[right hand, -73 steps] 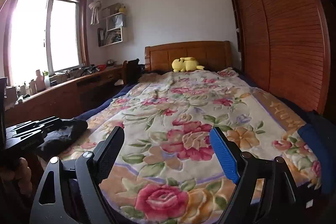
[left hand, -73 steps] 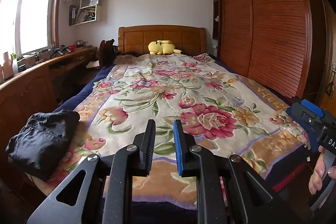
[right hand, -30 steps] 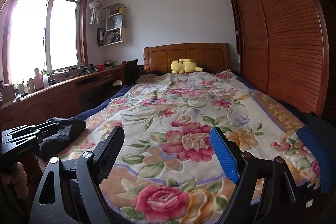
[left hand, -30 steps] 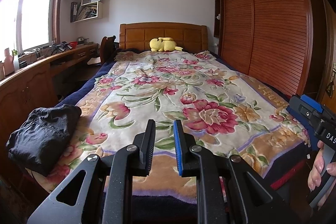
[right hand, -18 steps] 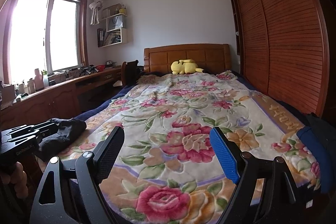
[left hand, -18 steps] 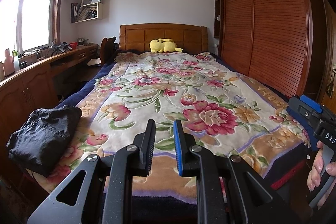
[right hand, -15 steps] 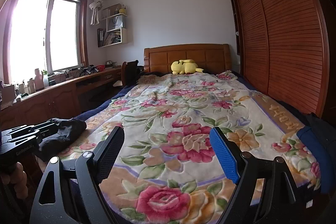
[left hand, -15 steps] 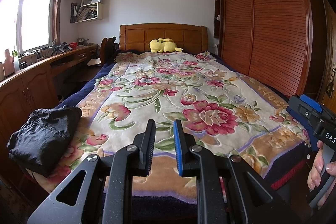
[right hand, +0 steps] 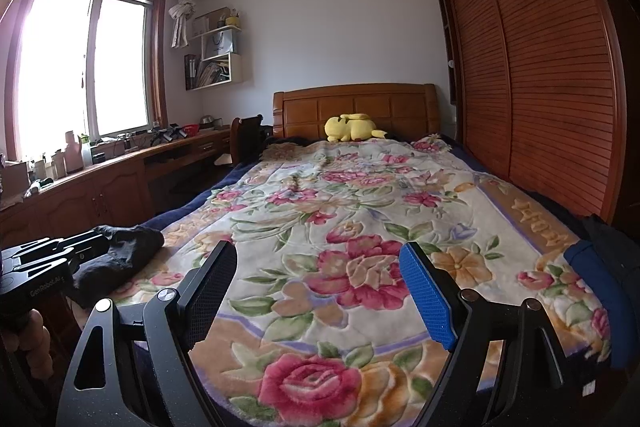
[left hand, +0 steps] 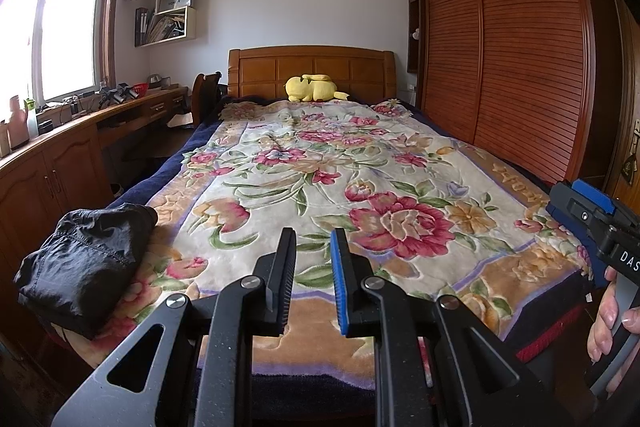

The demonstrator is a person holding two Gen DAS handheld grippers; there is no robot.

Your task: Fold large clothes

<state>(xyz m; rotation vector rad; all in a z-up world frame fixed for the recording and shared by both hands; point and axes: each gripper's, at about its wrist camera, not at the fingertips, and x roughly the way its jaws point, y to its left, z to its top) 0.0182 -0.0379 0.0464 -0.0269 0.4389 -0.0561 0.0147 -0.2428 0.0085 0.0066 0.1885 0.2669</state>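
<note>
A crumpled black garment (left hand: 86, 263) lies at the near left corner of the bed, on the floral blanket (left hand: 320, 187). It also shows in the right wrist view (right hand: 120, 253). My left gripper (left hand: 313, 255) hangs over the foot of the bed, right of the garment, jaws a narrow gap apart with nothing between them. My right gripper (right hand: 318, 279) is wide open and empty above the blanket near the foot. Each gripper shows at the edge of the other's view, the right one (left hand: 596, 215) and the left one (right hand: 44, 263).
A yellow plush toy (left hand: 314, 89) lies by the wooden headboard (left hand: 312, 67). A wooden desk (left hand: 60, 147) with clutter runs along the left wall under the window. A slatted wardrobe (left hand: 520, 47) stands on the right. A dark blue cloth (right hand: 592, 267) lies at the bed's right edge.
Both views have shifted slightly back and steadied. The garment has not moved and neither gripper's jaws have changed.
</note>
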